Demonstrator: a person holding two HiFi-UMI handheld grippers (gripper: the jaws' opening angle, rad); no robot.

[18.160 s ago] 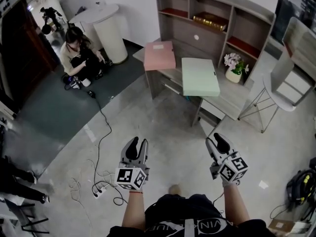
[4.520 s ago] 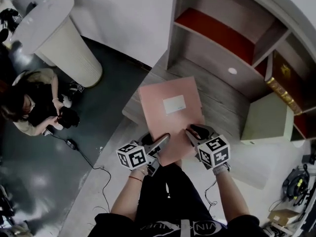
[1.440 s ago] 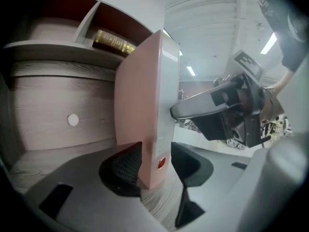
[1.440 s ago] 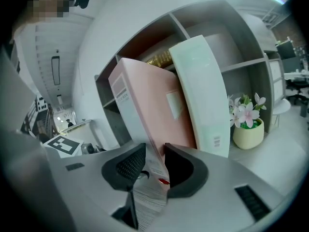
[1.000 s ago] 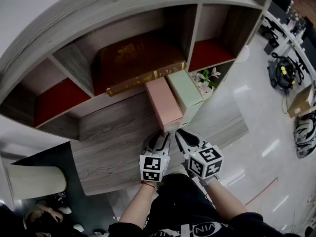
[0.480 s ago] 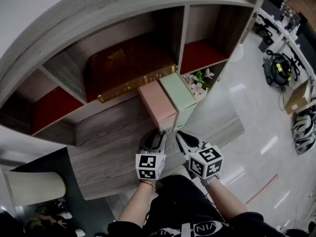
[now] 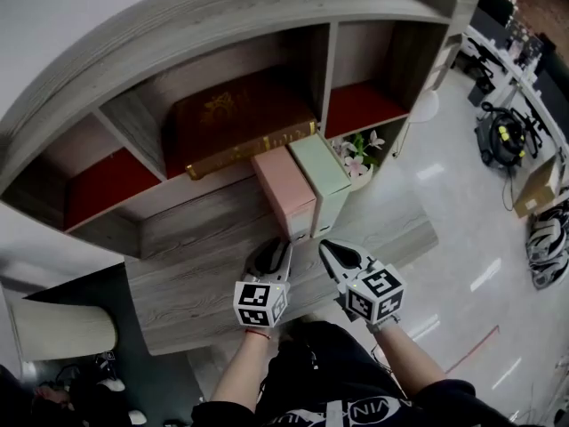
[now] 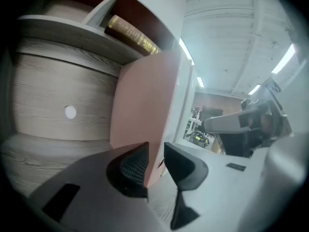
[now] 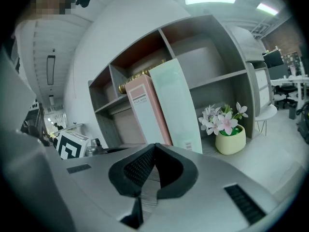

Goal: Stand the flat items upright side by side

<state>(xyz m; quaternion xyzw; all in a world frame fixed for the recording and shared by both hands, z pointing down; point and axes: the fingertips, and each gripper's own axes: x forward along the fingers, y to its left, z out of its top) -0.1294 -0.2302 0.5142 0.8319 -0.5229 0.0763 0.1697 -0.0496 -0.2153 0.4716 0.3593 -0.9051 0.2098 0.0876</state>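
Both flat items already stand on end, so the task looks all but done. What remains, I judge, is a last check of the pair and a clean retreat.

At the left, the left tool (image 8: 156, 148) hovers low over the desk (image 7: 196, 265) at the near bottom corner of the pink file (image 7: 283, 185). Its jaws have just been closing and now stand a narrow gap apart. The file's corner shows through that gap, but the pads do not press on it. The pink file is upright on the desk and touches the green file (image 7: 322, 172) on its right, side to side. Both upper ends reach the shelf board under the brown book (image 7: 236, 118). Whether they lean on that board I cannot tell.

Further right, the right tool (image 9: 154, 145) has its jaws together on nothing and sits just short of the green file.

The next move calls for care. Any nudge at the pink file's foot should be light and straight, since a push there could skew it or tip both files.

The flower pot (image 9: 231, 140) stands close to the right of the green file, so a file sliding that way would knock it. Bags (image 7: 500, 136) lie on the floor, well clear.
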